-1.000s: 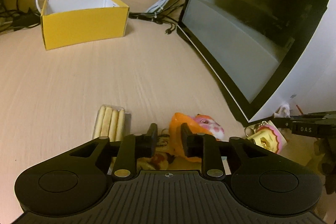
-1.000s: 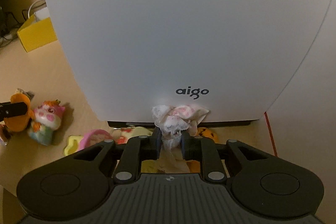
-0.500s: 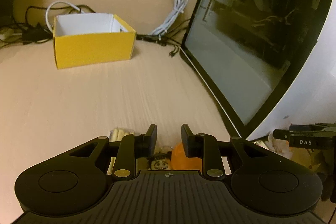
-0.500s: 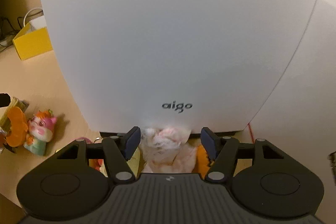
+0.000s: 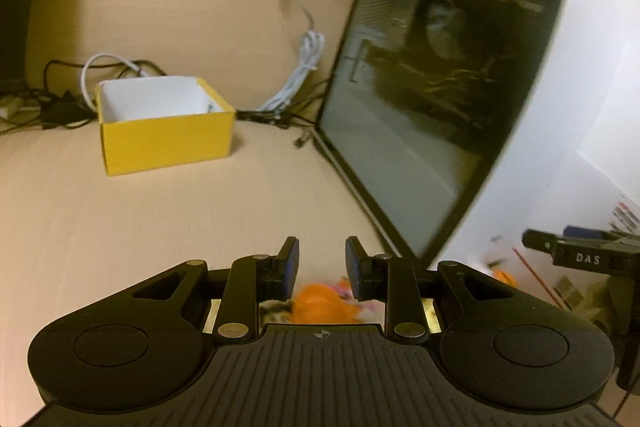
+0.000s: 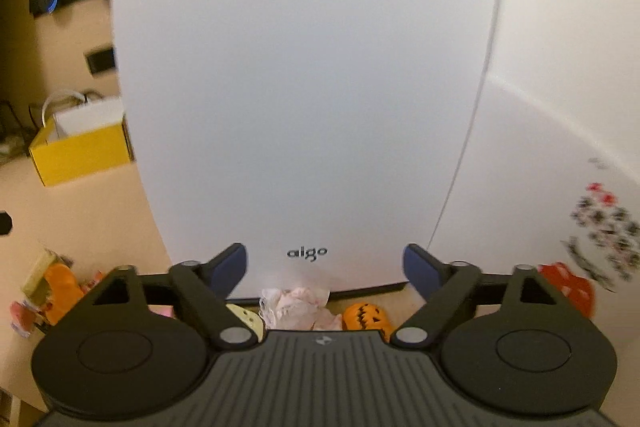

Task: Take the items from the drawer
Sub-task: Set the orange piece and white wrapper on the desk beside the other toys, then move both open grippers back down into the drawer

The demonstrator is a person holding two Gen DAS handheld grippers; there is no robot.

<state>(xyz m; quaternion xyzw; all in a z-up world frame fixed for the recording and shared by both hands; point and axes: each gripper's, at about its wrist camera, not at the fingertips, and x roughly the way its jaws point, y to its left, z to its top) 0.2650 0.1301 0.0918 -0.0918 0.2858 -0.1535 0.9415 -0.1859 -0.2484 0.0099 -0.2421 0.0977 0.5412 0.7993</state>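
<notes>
Starting from the left: an open yellow box (image 5: 168, 143) standing at the back of the bench (image 5: 160, 219), well apart from both tools, with cables behind it. Next, the left hand-held gripper (image 5: 322, 263), released, pads parted about halfway and nothing between them; just beneath its fingertips a blurred orange toy (image 5: 320, 307) lying on the bench, too smeared to tell its shape. Further right, the dark glass side of a white computer case (image 6: 300, 87). Then the right hand-held gripper (image 6: 324, 263), facing the front of the case, jaws opening wide, gripping nothing. Directly ahead and below, centred in the gap but touching neither pad, a crumpled white-and-pink wrapper (image 6: 296, 307), resting on the bench at the foot of the case. Soft, wrinkled, irregular, no clear long axis, probably light and easy to crush. Flanked closely by a pale yellow piece (image 6: 244, 317) on the left and a small orange pumpkin (image 6: 366, 317) with a jagged black mouth on the right. Nearer to the wrapper: the right hand by far. No drawer visible in either view, so probably a turn away needed for the following item.
</notes>
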